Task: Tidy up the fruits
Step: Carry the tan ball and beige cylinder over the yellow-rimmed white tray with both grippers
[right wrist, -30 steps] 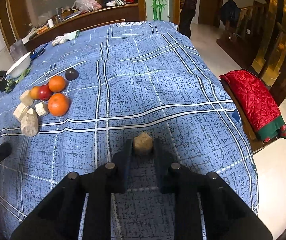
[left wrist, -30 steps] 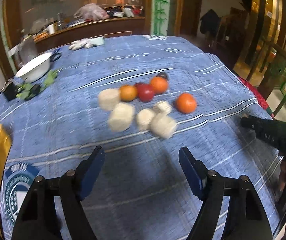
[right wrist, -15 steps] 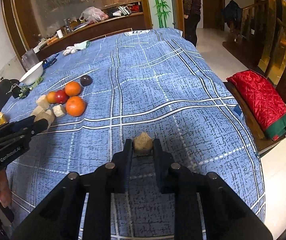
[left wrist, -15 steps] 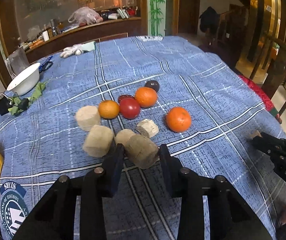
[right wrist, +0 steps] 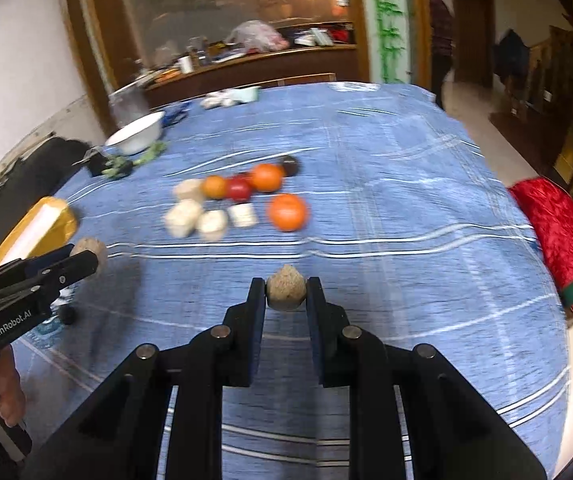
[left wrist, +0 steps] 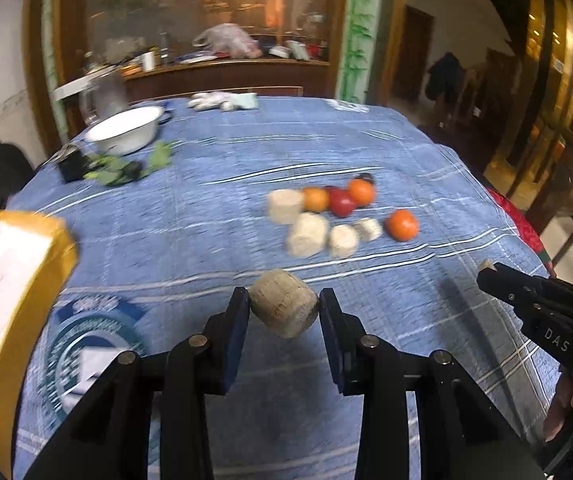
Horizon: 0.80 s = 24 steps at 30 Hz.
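Observation:
My left gripper (left wrist: 284,308) is shut on a large tan cylindrical chunk (left wrist: 284,309), held above the blue cloth. My right gripper (right wrist: 285,292) is shut on a small tan chunk (right wrist: 285,287). Beyond both lies a cluster: pale chunks (left wrist: 307,234), a small orange (left wrist: 315,199), a red fruit (left wrist: 341,203), an orange (left wrist: 361,191), a dark fruit (left wrist: 365,178) and a bigger orange (left wrist: 402,225). The same bigger orange (right wrist: 287,212) shows in the right wrist view, where the left gripper (right wrist: 86,258) appears at the left edge. The right gripper (left wrist: 488,268) enters the left wrist view from the right.
A white bowl (left wrist: 124,130) with green leaves (left wrist: 126,166) sits at the far left of the round table (left wrist: 246,152). A yellow package (left wrist: 2,280) lies near left. White gloves (left wrist: 222,101) rest at the far edge. A red cushion (right wrist: 558,236) lies on a chair at the right.
My left gripper has shut on the large tan chunk and pulled back from the cluster, lifting it. My right gripper still holds its small chunk and has swung left toward the fruit.

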Motion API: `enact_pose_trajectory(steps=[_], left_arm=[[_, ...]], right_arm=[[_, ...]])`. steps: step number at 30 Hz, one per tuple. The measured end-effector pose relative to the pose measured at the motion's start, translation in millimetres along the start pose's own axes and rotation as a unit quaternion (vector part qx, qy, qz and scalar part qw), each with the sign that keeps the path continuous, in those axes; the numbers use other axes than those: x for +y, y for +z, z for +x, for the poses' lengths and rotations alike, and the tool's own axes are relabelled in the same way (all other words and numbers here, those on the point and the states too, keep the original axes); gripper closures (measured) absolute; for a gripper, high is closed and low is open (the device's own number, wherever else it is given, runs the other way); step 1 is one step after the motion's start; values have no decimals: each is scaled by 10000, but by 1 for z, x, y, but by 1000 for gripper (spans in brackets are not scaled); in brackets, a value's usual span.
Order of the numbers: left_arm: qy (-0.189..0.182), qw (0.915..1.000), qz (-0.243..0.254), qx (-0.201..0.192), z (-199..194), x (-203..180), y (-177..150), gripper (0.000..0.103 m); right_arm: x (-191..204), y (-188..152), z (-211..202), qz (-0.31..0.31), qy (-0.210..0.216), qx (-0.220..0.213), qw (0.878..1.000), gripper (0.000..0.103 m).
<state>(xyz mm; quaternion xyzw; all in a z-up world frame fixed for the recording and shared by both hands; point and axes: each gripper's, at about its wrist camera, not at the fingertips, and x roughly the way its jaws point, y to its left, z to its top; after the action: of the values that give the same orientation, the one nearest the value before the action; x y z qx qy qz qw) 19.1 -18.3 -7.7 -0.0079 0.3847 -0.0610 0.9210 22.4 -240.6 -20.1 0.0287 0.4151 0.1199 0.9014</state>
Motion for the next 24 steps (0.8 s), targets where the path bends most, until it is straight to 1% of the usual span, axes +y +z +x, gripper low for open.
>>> enact_pose_trajectory(steps=[5,7,8,9,11,12,13,15,16,17,21,23,24], left_arm=[[342,9982,-457,-159,-34,49,-13,68],[544,9957,-712,-215,-48,74,-16,68],[680,9937,-860,-245,-55,89,-18,68],[843,9909,-1007,-287,-63,105,-19,68],[1152,9843,-1290,-346,-76,135,-25,68],[1345,9793,-1473,-360,-84,155,-29,68],[1461,9761,-1567,-359,-88,167,-30,68],[1824,9652,-1841,-347,-98,201,-37,68],[1946,9615,-1911,-327,-99,211,-39,68],[2134,9556,-2014,-289,-101,228,-42,68],[2566,9411,-2203,-68,-95,270,-50,68],[2725,9343,-2297,27,-92,290,-57,68],[2810,9311,-2321,95,-88,297,-59,68]], right_arm=[[52,4,8,-380,393,41,9985,81],[81,9,13,-590,625,52,9963,81],[89,10,14,-650,700,52,9954,81],[107,14,17,-780,834,44,9934,81],[132,19,19,-944,1010,17,9904,81],[151,23,22,-1065,1159,10,9875,81],[163,27,26,-1127,1267,18,9855,81],[195,36,35,-1296,1541,54,9795,81],[210,40,39,-1381,1641,59,9767,81],[227,44,44,-1477,1749,64,9734,81],[299,56,76,-1829,2123,239,9596,80],[326,58,93,-1974,2153,344,9558,80],[344,59,108,-2039,2169,477,9535,80]])
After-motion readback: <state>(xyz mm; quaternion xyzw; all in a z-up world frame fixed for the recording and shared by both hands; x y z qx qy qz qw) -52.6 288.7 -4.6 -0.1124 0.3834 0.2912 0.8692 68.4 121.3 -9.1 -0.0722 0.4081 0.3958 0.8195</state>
